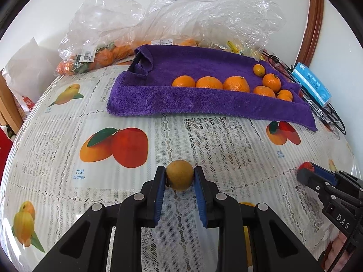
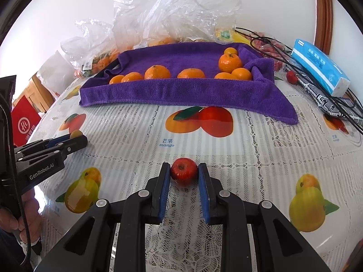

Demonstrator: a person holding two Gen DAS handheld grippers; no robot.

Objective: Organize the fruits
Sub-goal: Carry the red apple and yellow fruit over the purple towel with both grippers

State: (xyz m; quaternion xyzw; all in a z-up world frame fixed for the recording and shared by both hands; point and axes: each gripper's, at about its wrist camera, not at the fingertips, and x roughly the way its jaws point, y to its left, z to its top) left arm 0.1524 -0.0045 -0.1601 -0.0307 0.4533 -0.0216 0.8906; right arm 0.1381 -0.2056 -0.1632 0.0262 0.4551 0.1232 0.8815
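Note:
In the left wrist view my left gripper (image 1: 180,174) is shut on a small yellow-brown round fruit (image 1: 180,180), low over the fruit-print tablecloth. In the right wrist view my right gripper (image 2: 184,169) is shut on a small red apple-like fruit (image 2: 183,173), also just above the cloth. Each gripper shows at the edge of the other view: the right gripper (image 1: 305,173) at the right, the left gripper (image 2: 77,137) at the left. Beyond both lies a tray draped in a purple towel (image 1: 172,99) (image 2: 172,90), with several oranges (image 1: 236,83) (image 2: 157,72) inside it.
Clear plastic bags (image 1: 99,52) (image 2: 158,15) holding more oranges stand behind the tray. To its right are a blue tissue pack (image 2: 317,68), black cables (image 2: 295,65), a power strip (image 2: 322,99) and a loose small red fruit (image 2: 291,76). A person's hand (image 2: 13,222) holds the left gripper's handle.

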